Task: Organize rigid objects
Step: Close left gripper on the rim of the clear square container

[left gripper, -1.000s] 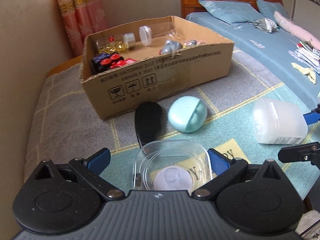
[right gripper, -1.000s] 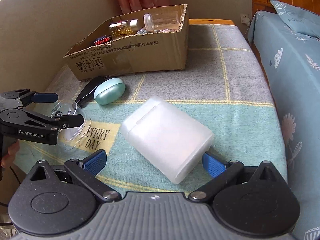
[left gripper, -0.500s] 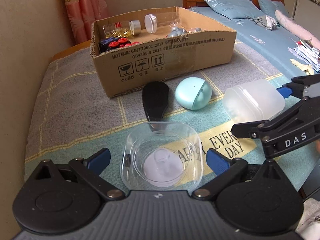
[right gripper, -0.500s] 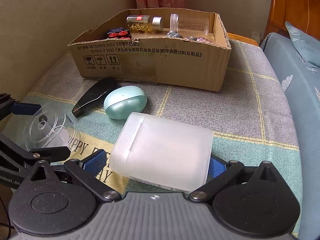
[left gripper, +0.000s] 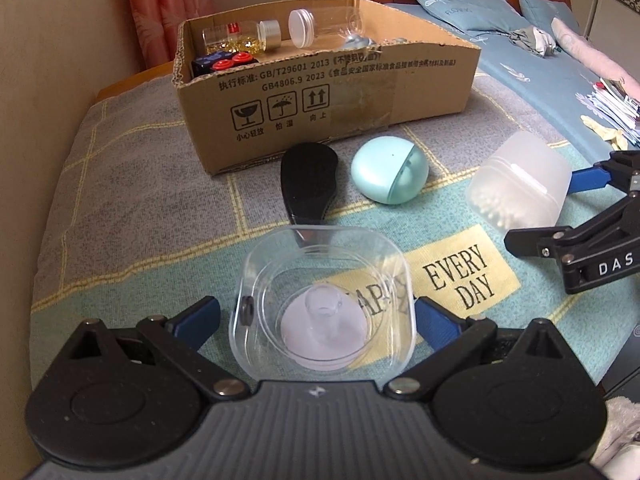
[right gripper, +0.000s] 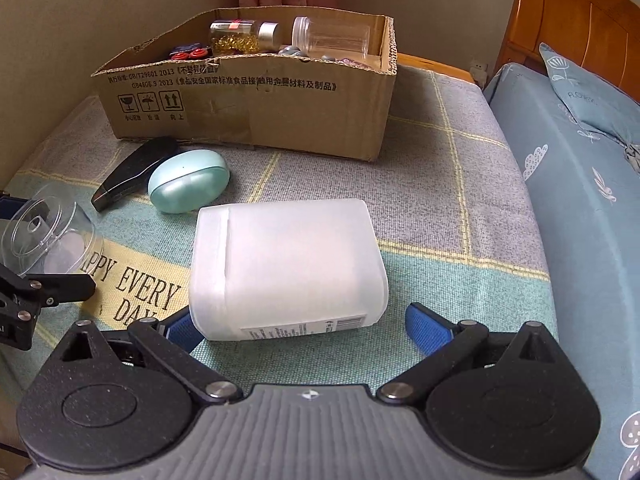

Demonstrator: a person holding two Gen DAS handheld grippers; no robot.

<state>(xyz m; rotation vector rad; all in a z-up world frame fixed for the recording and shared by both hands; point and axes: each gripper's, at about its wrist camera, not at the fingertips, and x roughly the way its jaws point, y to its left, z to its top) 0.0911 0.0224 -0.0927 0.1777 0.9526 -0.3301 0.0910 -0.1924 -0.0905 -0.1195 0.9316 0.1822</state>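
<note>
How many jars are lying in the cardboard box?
2. A jar with yellow bits lies at the back left of the box, and an empty clear jar lies to its right. More could be hidden behind the wall.

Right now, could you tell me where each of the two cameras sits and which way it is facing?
Left wrist: on the left gripper, facing the cardboard box; its fingers flank the clear case; the right gripper shows.
Right wrist: on the right gripper, facing the same box; its fingers flank the frosted white container.
Shared: box, mint case, black object, both containers.
</note>
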